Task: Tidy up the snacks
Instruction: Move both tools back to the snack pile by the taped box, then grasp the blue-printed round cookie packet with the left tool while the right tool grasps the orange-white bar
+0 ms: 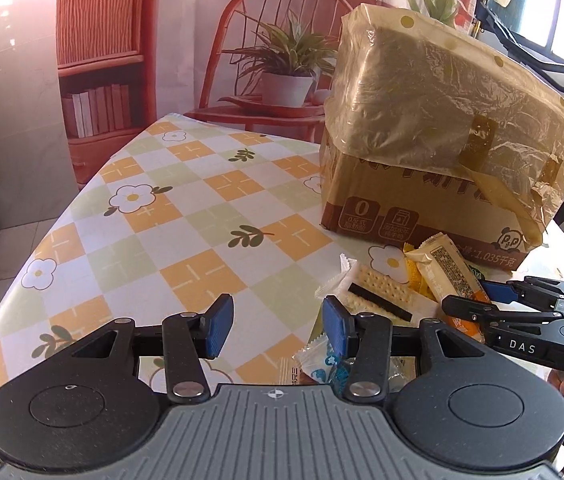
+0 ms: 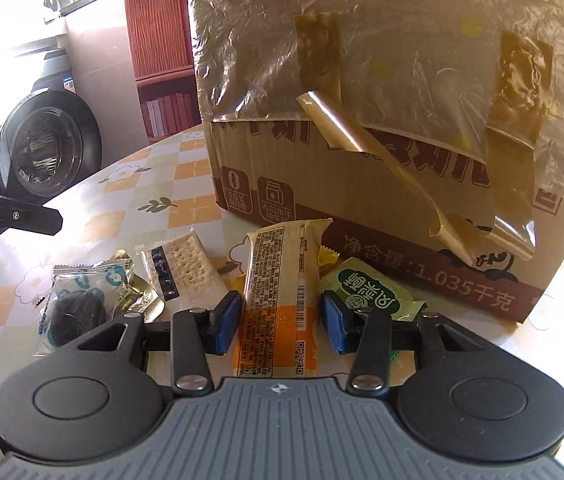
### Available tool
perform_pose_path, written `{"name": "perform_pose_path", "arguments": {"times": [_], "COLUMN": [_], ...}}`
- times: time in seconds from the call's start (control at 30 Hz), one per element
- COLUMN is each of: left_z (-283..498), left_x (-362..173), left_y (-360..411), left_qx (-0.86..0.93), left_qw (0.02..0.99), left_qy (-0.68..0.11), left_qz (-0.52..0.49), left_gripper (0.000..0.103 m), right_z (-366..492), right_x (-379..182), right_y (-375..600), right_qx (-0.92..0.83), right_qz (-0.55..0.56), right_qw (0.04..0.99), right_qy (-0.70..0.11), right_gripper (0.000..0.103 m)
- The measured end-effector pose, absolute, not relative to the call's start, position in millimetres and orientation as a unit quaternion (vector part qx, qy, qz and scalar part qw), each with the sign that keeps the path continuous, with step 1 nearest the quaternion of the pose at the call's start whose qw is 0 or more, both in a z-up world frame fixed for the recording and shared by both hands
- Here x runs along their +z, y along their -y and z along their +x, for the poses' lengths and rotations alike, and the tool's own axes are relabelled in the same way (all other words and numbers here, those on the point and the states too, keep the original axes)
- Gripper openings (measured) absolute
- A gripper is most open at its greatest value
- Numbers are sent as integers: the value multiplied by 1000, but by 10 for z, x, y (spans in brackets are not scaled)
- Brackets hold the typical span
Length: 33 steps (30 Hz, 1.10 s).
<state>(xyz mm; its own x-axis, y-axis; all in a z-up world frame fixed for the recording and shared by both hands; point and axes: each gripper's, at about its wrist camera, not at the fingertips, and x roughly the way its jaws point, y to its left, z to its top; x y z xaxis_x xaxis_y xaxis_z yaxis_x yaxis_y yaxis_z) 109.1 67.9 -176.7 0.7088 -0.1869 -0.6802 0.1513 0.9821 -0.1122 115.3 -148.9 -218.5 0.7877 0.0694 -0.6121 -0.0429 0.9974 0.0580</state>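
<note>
Right gripper (image 2: 279, 322) straddles the long cream-and-orange snack bar (image 2: 277, 300), which lies just in front of the cardboard box (image 2: 362, 184); its blue pads (image 2: 227, 322) sit beside the wrapper with a visible gap each side, so not clamped. Left gripper (image 1: 277, 332) is open and empty, over the checkered tablecloth (image 1: 185, 216) left of the box. Cracker pack (image 2: 185, 272) and blue-printed packet (image 2: 81, 300) lie left of the bar, green packet (image 2: 370, 292) on its right, all near the box front.
</note>
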Motion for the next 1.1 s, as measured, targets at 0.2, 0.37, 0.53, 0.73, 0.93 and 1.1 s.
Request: {"name": "perform_pose_path", "arguments": {"times": [0.2,0.37,0.53,0.73,0.93,1.1], "left_z": [976,908,871,865,854,896], "left_x": [-1872,-1896,-1969,-2030,-2060,-2119], "left_y": [-673,-522,-321,-213,-132,-104], "left_qx": [-96,-113,-119,-114,-117,-115], "left_qw": [913,908,902,899,896,894], "left_qy": [-395,-401,-414,-422,-428,-433], "left_qz": [-43,-46,-34,-21,-8,-1], "left_gripper": [51,53,59,59,59,59], "right_z": [1016,958,944,903,864,850], "right_x": [-2265,-2279,-2265,-2234,-2201,-2189], "right_y": [1414,1363,1399,1448,1503,1523], "right_qx": [32,46,53,57,60,61], "right_qz": [-9,-26,-13,2,18,22], "right_qw": [950,952,951,956,958,958], "right_qy": [-311,-303,-303,-289,-281,-278], "right_gripper": [40,39,39,39,39,39]}}
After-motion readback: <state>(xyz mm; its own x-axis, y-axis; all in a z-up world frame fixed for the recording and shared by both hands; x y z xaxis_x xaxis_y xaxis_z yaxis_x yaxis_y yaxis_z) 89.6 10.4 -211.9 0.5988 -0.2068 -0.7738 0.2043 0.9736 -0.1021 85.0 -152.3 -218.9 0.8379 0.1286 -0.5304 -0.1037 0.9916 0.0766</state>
